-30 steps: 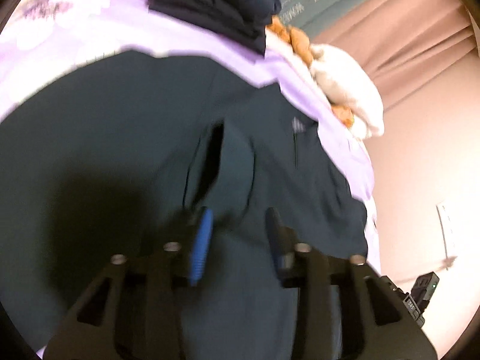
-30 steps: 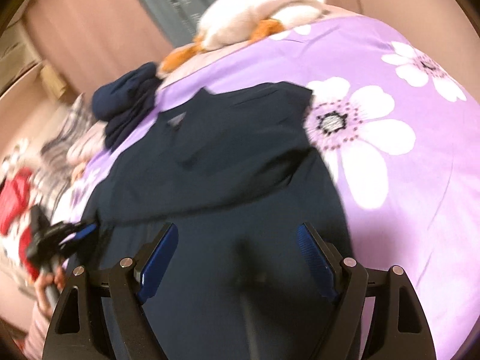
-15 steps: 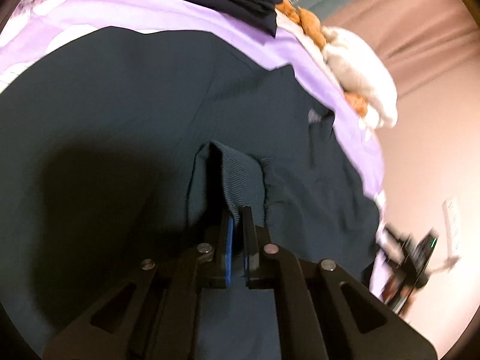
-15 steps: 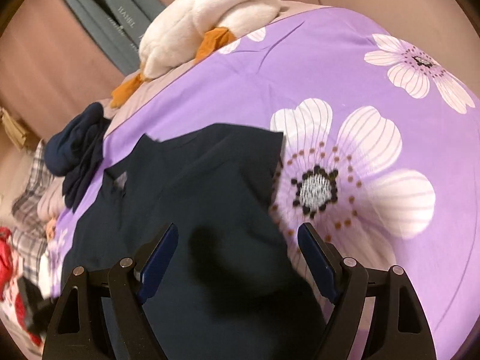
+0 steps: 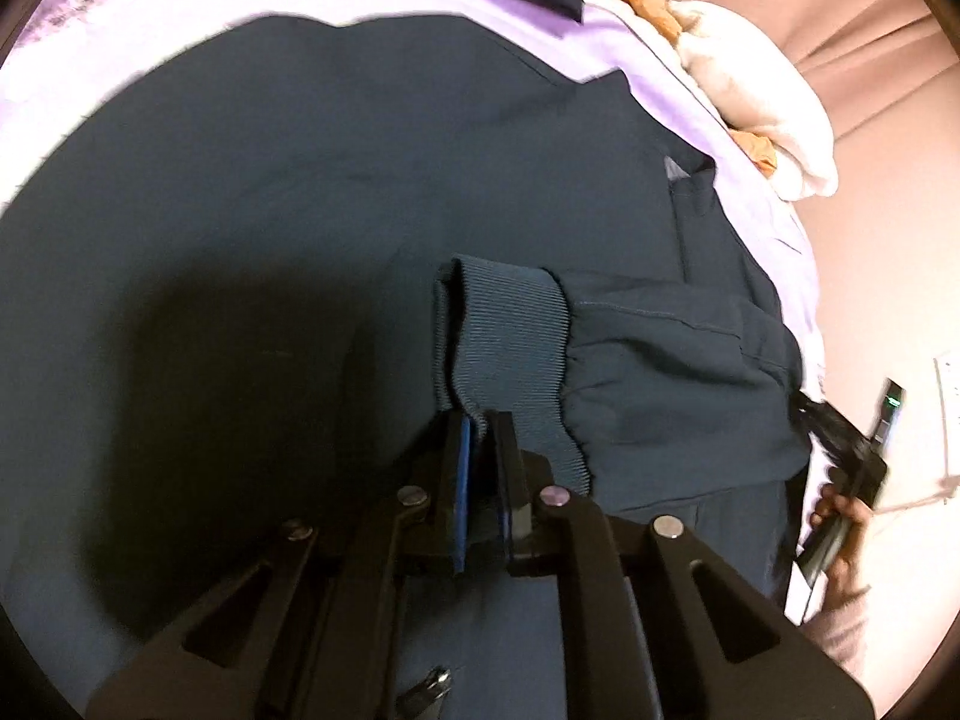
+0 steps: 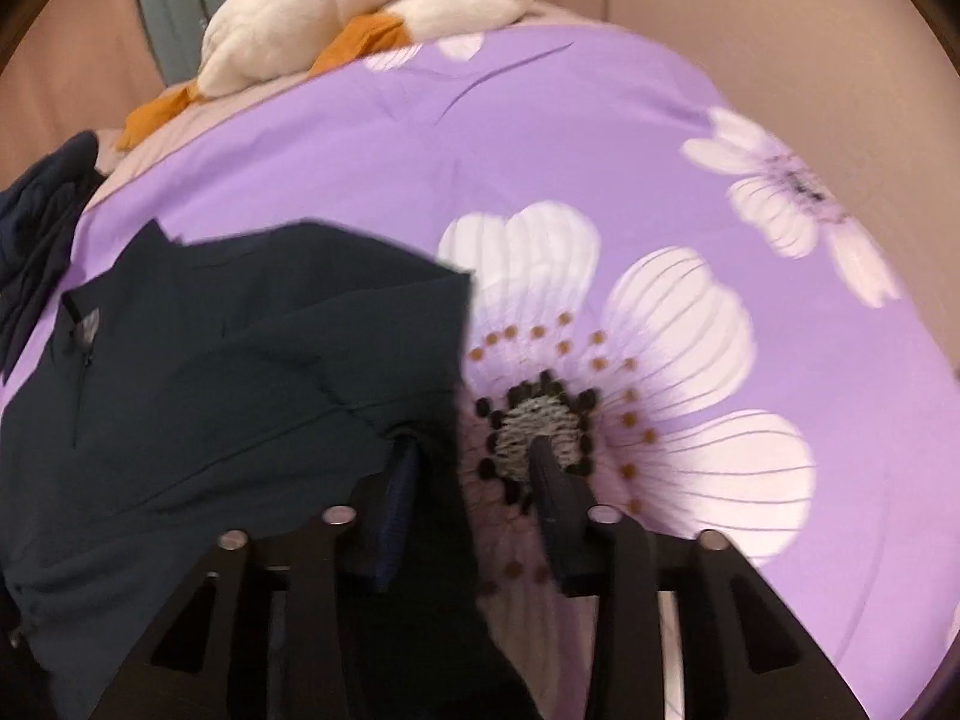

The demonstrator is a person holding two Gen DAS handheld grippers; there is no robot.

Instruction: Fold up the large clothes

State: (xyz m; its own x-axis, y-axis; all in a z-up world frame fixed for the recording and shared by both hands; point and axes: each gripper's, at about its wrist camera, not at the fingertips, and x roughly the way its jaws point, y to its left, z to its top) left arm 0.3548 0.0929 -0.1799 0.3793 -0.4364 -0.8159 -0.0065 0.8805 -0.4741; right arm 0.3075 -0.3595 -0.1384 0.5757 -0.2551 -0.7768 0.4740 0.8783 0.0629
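Sweatshirt point(image 5: 300, 192), dark teal, lies spread flat on a purple floral bedspread point(image 6: 600, 138), w/ one sleeve point(image 5: 678, 360) folded back across the body. Left gripper point(image 5: 480, 438) is clamped tight on the ribbed cuff point(image 5: 510, 336); cuff sits directly ahead of its fingertips, and the sleeve's long axis runs off to the right of that view toward the shoulder and collar tag. Right gripper point(image 6: 471, 474) is at the garment's opposite edge: jaws part-way apart, one blue pad point(image 6: 396, 510) over dark cloth, the other finger point(image 6: 552, 492) over a white flower print, so the fabric edge runs between them; can't tell if it has any grip yet. Judgement: left is the hand in control of the sleeve, and the coming move likely turns on carrying the cuff inward along the sleeve's line so it lies square on the body. Surface is soft bedding, so cloth may drag or bunch. Beyond the garment: a pile of navy clothes point(image 6: 42, 228), a cream-and-orange plush toy point(image 6: 372, 6), pinkish curtains point(image 5: 870, 60) and wall. Motion blur in both views.
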